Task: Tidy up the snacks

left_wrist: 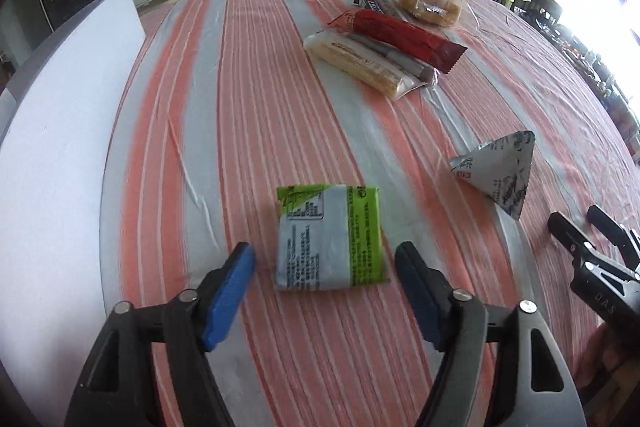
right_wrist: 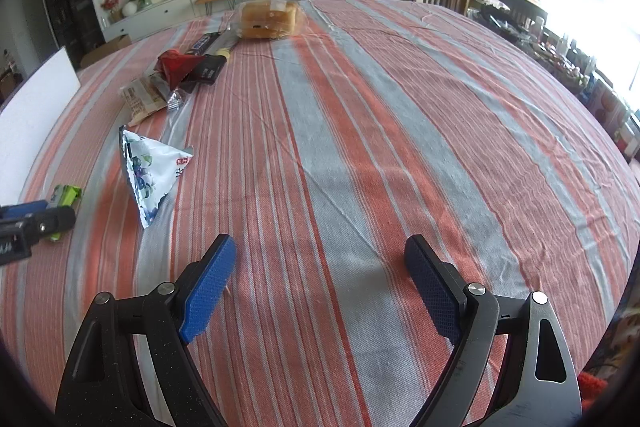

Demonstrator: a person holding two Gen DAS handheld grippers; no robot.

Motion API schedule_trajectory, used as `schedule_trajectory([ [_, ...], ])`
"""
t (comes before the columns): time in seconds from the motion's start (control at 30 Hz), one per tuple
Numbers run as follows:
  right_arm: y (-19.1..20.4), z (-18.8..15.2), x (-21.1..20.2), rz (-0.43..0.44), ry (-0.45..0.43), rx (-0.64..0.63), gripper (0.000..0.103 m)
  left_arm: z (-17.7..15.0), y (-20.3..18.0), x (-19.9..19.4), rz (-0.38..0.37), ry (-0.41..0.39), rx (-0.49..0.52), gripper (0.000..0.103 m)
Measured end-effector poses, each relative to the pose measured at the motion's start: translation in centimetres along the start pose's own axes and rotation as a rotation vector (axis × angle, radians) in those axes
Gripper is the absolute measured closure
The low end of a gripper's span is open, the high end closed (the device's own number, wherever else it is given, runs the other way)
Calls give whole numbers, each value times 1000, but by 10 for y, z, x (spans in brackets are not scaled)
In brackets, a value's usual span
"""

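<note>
A green and grey snack packet [left_wrist: 328, 238] lies flat on the striped tablecloth between the open fingers of my left gripper [left_wrist: 325, 257]. It also shows in the right wrist view [right_wrist: 66, 195]. A white triangular packet [left_wrist: 500, 169] [right_wrist: 151, 174] lies to its right. Farther back sit a red packet [left_wrist: 400, 33] [right_wrist: 176, 67], a yellow biscuit pack [left_wrist: 364, 61] [right_wrist: 140, 101], dark bars [right_wrist: 210, 57] and bagged bread [left_wrist: 434, 3] [right_wrist: 268, 17]. My right gripper [right_wrist: 318, 257] is open and empty over bare cloth; it shows at the right edge of the left wrist view [left_wrist: 580, 223].
A white board [left_wrist: 52, 163] [right_wrist: 32, 107] stands along the table's left edge. The striped tablecloth [right_wrist: 400, 147] covers the table. Chairs, a TV cabinet and a cluttered desk stand beyond the far edge.
</note>
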State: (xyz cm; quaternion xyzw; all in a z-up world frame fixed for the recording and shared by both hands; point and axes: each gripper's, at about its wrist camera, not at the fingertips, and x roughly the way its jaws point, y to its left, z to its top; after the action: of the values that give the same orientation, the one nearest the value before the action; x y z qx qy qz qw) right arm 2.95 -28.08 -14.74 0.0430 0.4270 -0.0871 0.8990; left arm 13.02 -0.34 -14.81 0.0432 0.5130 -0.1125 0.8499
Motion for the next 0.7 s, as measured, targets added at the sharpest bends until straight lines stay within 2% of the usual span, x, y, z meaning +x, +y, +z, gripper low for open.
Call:
schedule_trajectory([
  [0.17,0,0,0,0,0,0,14,2,10,10,33,-34,-8,15],
  [0.3,0,0,0,0,0,0,14,0,8,17,47,-54,-13,0],
  [0.7,0,0,0,0,0,0,14,-5,7,16,49,-119,-6,0],
])
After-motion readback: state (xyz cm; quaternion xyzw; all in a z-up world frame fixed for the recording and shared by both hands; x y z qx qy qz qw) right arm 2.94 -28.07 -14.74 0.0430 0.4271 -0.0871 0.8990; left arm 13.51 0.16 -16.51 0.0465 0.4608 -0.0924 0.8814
